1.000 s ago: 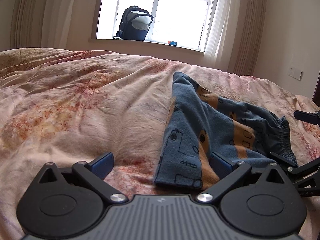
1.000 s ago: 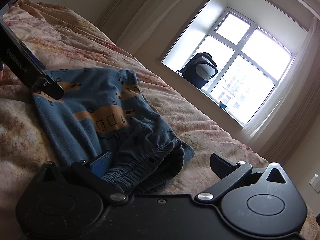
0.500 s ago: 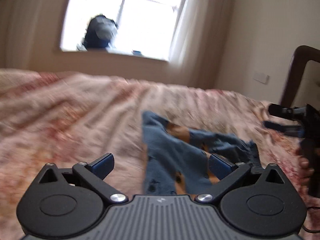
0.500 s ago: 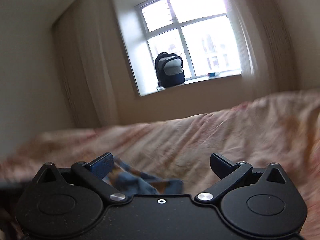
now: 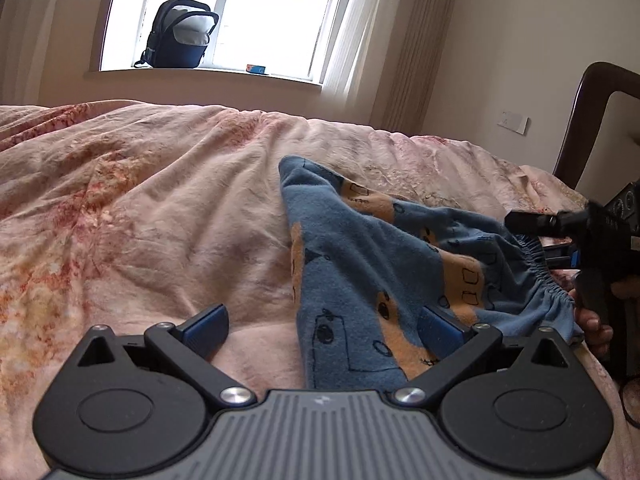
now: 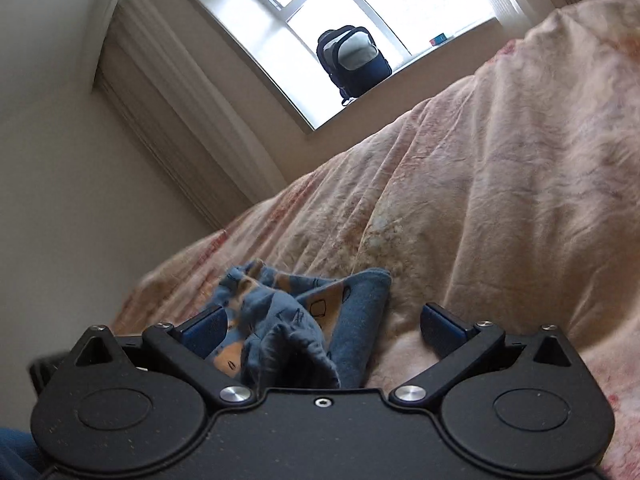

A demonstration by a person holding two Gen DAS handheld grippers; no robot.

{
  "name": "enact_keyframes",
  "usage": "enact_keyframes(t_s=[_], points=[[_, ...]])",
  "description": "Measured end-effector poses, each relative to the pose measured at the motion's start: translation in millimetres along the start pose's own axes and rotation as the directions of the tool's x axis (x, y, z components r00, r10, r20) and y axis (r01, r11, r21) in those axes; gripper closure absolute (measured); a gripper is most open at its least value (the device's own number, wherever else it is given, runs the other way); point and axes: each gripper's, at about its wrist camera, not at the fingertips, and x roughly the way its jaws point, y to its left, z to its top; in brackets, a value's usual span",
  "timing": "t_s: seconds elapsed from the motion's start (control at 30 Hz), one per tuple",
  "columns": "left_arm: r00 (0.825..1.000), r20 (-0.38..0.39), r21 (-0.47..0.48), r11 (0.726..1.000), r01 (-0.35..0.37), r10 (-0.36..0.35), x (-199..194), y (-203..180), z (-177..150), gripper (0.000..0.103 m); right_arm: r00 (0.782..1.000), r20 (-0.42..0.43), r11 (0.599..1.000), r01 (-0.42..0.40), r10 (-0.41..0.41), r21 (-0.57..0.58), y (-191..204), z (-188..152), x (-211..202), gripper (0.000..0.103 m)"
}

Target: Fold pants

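Pink floral bedding (image 5: 168,208) covers a bed beneath a bright window (image 5: 240,16), where a dark backpack (image 5: 180,34) sits on the sill. Blue pants (image 5: 360,280) with orange cartoon print lie crumpled on the bedding. The left gripper (image 5: 324,324) is held level and low at the near hem of the pants, jaws spread wide, its right-side finger over the fabric and gripping nothing. The right gripper (image 6: 324,326) is rolled steeply sideways at the elastic waistband end of the pants, jaws likewise wide apart, bunched cloth lying between them unclamped. The left wrist view shows the person's fingers (image 5: 596,324) curled under that gripper's handle beside the waistband.
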Motion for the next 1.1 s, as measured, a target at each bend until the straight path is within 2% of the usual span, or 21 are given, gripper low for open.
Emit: enact_keyframes(t_s=[0.17, 0.33, 0.57, 0.9, 0.97, 1.1], points=[[1.0, 0.017, -0.001, 1.0, -0.009, 0.009, -1, -1, -1, 0.0, 0.998, -0.019, 0.995, 0.057, -0.059, -0.087, 18, -6, 5, 0.0], [1.0, 0.019, -0.003, 1.0, -0.008, 0.008, -1, 0, -2, 0.0, 1.0, -0.011, 0.999, 0.019, -0.019, -0.044, 10, -6, 4, 0.0], [1.0, 0.017, -0.003, 1.0, -0.01, 0.01, -1, -1, -2, 0.0, 0.997, -0.006, 0.997, -0.08, 0.08, -0.005, 6, -8, -9, 0.0], [1.0, 0.018, -0.003, 1.0, -0.009, 0.01, -2, -1, -2, 0.0, 0.998, -0.031, 0.998, -0.051, 0.05, -0.02, 15, -7, -2, 0.002], [1.0, 0.019, -0.004, 1.0, -0.008, 0.008, -2, -1, -2, 0.0, 0.998, -0.028, 0.999, -0.048, 0.048, -0.021, 17, -8, -1, 0.004], [1.0, 0.019, -0.004, 1.0, -0.008, 0.008, -2, -1, -2, 0.0, 0.999, -0.021, 0.999, -0.046, 0.046, -0.005, 15, -10, -2, 0.028]])
